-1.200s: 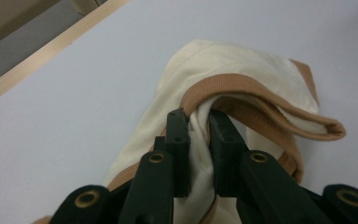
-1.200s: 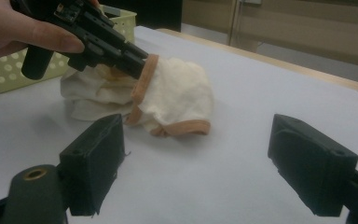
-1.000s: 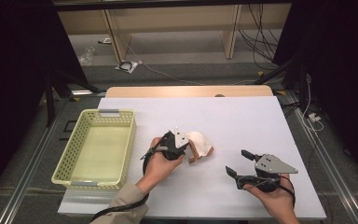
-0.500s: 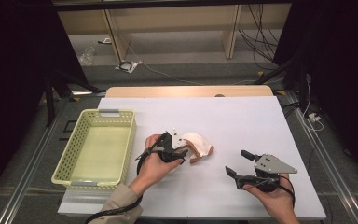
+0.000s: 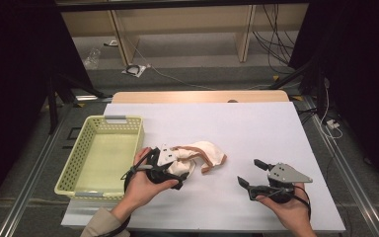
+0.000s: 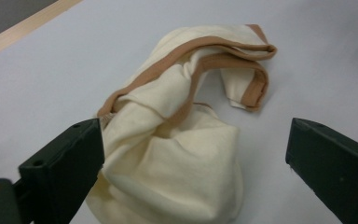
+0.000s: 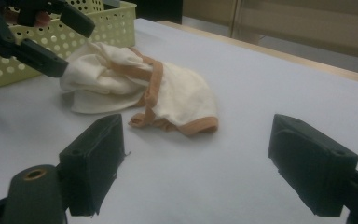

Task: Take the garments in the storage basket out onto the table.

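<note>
A cream cloth with tan-brown trim (image 5: pixel 205 152) lies bunched on the white table (image 5: pixel 256 123), just right of the basket. My left gripper (image 5: pixel 180 170) points at the cloth's near end. In the left gripper view the cloth (image 6: pixel 177 140) sits between the jaws of my left gripper (image 6: pixel 193 158). They have just been opening and now stand wide, neither pad pressing on the fabric. My right gripper (image 5: pixel 249 172) is open and empty near the front right. In the right gripper view the cloth (image 7: pixel 168 88) lies beyond my right gripper (image 7: pixel 203 163), with the left gripper (image 7: pixel 32 32) at the cloth's far side.
A pale yellow-green perforated basket (image 5: pixel 79 163) stands at the table's left, with nothing visible inside; its wall (image 7: pixel 98 23) rises behind the cloth in the right gripper view. A wooden strip (image 5: pixel 202 96) edges the table's far side. Cables and shelving lie on the floor beyond.
The left gripper's jaws have parted and released the cloth, and the hand has drawn back to the left and toward the person. The right gripper has stayed put.
</note>
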Available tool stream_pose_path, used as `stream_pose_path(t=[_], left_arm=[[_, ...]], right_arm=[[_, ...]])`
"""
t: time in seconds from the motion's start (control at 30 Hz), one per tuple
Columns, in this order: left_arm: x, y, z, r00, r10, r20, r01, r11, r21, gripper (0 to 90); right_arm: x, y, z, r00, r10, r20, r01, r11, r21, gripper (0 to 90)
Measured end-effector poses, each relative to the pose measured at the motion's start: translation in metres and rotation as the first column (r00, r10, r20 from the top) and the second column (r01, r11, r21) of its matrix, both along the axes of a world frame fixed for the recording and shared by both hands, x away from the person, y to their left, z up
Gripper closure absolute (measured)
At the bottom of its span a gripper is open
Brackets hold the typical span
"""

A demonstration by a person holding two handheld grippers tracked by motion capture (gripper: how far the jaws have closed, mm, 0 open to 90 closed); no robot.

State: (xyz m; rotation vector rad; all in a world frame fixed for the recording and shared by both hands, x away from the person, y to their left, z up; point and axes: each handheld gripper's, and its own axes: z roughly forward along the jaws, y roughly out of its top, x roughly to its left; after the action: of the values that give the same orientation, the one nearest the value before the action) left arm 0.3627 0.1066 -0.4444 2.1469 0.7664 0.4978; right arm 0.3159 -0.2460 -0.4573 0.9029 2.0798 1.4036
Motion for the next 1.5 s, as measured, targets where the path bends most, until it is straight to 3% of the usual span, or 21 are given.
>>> stream_pose_path(t=[0.37, 1.5], left_arm=[[-0.014, 0.015, -0.006, 0.9998, -0.014, -0.013, 0.013, 0.9971, -0.075, 0.0], [-0.016, 0.012, -0.003, 1.0, 0.006, 0.004, -0.005, 0.9952, -0.098, 6.8]], right_arm=[[0.006, -0.001, -0.004, 0.9998, -0.019, -0.01, 0.019, 0.9998, 0.0, 19.3], [0.006, -0.004, -0.005, 0.9993, -0.03, -0.024, 0.03, 0.9995, -0.009, 19.6]])
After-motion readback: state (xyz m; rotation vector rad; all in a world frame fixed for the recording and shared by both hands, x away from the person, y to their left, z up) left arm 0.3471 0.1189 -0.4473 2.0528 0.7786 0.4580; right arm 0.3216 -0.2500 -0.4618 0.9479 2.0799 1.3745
